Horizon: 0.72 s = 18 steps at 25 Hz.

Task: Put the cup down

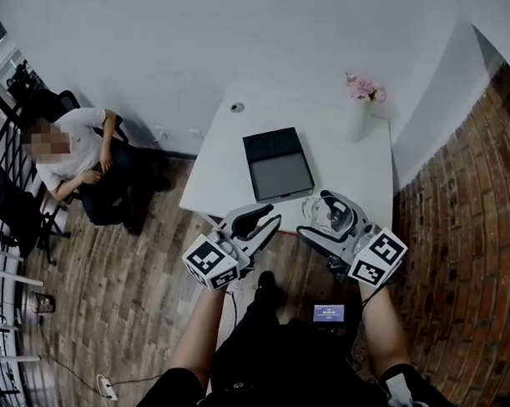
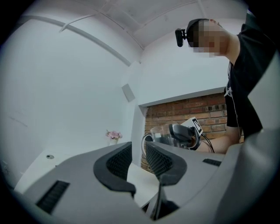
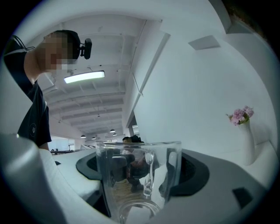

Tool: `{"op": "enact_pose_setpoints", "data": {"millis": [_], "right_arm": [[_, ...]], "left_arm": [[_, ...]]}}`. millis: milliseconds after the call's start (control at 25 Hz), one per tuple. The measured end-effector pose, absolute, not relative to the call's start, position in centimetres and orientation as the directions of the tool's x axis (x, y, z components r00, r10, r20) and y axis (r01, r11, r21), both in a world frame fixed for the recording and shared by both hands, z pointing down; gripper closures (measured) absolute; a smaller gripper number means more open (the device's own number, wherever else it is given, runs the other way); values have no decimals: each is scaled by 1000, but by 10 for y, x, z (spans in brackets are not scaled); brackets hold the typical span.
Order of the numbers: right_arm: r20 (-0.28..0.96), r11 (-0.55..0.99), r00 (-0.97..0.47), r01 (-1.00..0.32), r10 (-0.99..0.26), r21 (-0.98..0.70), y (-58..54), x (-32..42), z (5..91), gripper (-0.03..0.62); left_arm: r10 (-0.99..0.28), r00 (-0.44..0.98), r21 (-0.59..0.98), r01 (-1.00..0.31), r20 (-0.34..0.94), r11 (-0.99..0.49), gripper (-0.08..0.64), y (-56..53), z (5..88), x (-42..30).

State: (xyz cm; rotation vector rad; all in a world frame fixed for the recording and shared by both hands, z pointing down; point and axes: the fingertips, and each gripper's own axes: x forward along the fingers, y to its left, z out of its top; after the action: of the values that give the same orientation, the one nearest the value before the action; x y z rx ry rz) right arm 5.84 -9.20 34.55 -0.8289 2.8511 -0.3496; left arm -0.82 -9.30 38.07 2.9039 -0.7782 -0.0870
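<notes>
Glass cup (image 1: 324, 209) sits clamped in the right tool (image 1: 331, 221), off the near right corner of the dark tray (image 1: 277, 164), over the front edge of the white worktop (image 1: 224, 162) and not set down yet. It is clear glass with a handle: probably rigid, fairly light, slick-walled and breakable, so it wants a soft landing. The right gripper view shows the pads pressing the cup's side walls (image 3: 140, 175), a sound place to hold. Left tool (image 1: 260, 223) is part open with nothing between the pads (image 2: 120, 162); it hangs off the tray's near left corner. Bare worktop right of the tray looks free. A vase of pink flowers (image 1: 362, 111) stands beyond the tray's far right corner, well clear. A small round fitting (image 1: 237, 107) lies behind the tray. A seated person (image 1: 78, 159) is far left of it.
</notes>
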Motion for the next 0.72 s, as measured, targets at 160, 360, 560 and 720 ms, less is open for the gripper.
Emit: {"op": "enact_pose_setpoints", "data": {"millis": [160,360,560,720], "right_arm": [[-69,808,-826,-524,-559,-267,-127,45,346,164],[-53,792,-814,-546,-579,-274,-168,28,349,165],[-47,781,-804,-560,-593,-275,-199,14,347,165],[-50,770,-793,-571,-607,-283,-221,4,347,164]], "left_arm": [[-488,873,139,-480,-26,-866,468,-131,378,-23],[-473,881,154,-465,-17,-872,468,-171,383,-40],[-451,892,156,-442,-26,-883,468,-202,382,-53],[-438,899,160,-429,-24,-889,468,-222,383,-63]]}}
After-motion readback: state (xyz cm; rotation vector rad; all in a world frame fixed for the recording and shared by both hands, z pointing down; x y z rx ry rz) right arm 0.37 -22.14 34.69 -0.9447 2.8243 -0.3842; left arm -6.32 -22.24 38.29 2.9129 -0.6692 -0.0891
